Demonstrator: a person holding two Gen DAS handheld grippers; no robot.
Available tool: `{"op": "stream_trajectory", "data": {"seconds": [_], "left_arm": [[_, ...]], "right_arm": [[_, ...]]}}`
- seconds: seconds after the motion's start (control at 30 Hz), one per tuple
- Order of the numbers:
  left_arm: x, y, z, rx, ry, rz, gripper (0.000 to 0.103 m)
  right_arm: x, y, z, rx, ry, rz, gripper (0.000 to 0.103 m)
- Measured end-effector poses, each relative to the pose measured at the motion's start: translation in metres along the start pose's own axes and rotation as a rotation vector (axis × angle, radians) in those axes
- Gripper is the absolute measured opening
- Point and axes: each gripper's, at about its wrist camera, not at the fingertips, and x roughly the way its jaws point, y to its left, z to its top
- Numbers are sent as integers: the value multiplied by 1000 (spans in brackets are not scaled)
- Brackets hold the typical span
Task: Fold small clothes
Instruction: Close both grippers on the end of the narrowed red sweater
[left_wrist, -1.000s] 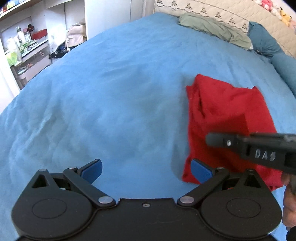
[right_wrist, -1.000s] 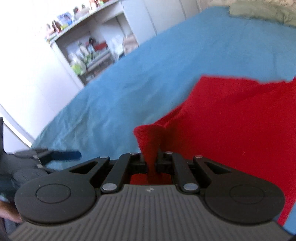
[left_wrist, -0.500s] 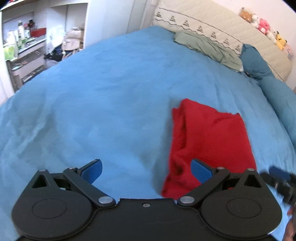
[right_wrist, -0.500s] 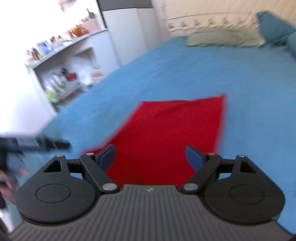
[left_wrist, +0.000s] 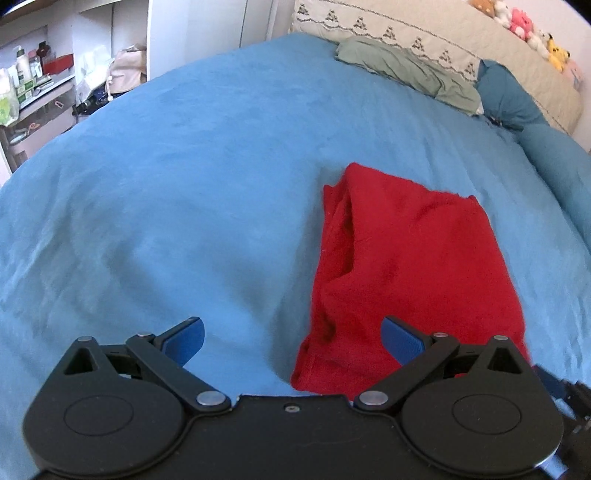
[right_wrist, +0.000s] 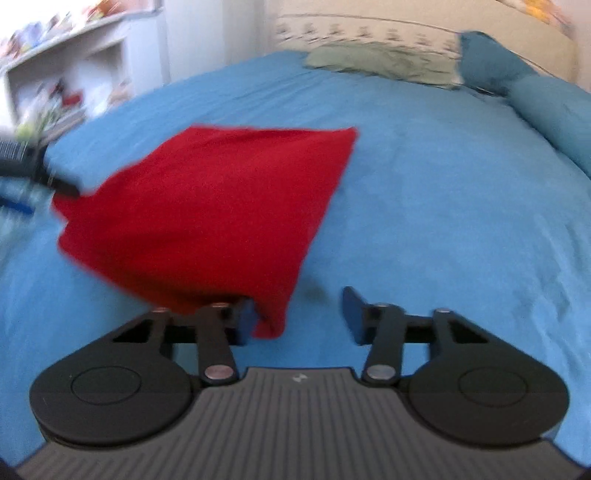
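Note:
A red garment (left_wrist: 402, 269) lies folded lengthwise on the blue bedspread (left_wrist: 184, 184), with loose folds along its left edge. My left gripper (left_wrist: 291, 336) is open and empty, its right finger over the garment's near end. In the right wrist view the red garment (right_wrist: 210, 206) lies ahead and to the left. My right gripper (right_wrist: 299, 314) is open, with the garment's near corner lying just inside its left finger. The view is blurred.
A green-grey cloth (left_wrist: 406, 70) and blue pillows (left_wrist: 517, 107) lie at the head of the bed by a beige headboard (left_wrist: 443, 40). White shelves with clutter (left_wrist: 55, 85) stand off the bed's far left edge.
My right gripper has let go of the red garment, opened and drawn back to the garment's near right corner. My left gripper has pulled back and risen a little.

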Motion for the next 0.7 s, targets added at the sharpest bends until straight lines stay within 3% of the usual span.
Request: {"op": "stream_trajectory", "data": {"seconds": [0.27,0.4,0.57,0.6,0.63,0.7], "left_arm": [[29,-9,-16,78,97,74,103],[43,-10,-25,101,101,108,103],[36,-20,-21,129,110,137,103],[32,-20,-18,124,112,134,103],[24,-21,-15,118,103,115,103],[11,-23,-5,125,68,44,103]], "right_arm": [[11,-26,-14,179,49,27,50],[11,-22,-12,137,64,27,51],[-8,-26,-9,97,75,98,58],[-14,-28,-8,80,76,108,66],[-19,-30,-6,68,76,116,83],[-28,-34,1,69,48,129,103]]}}
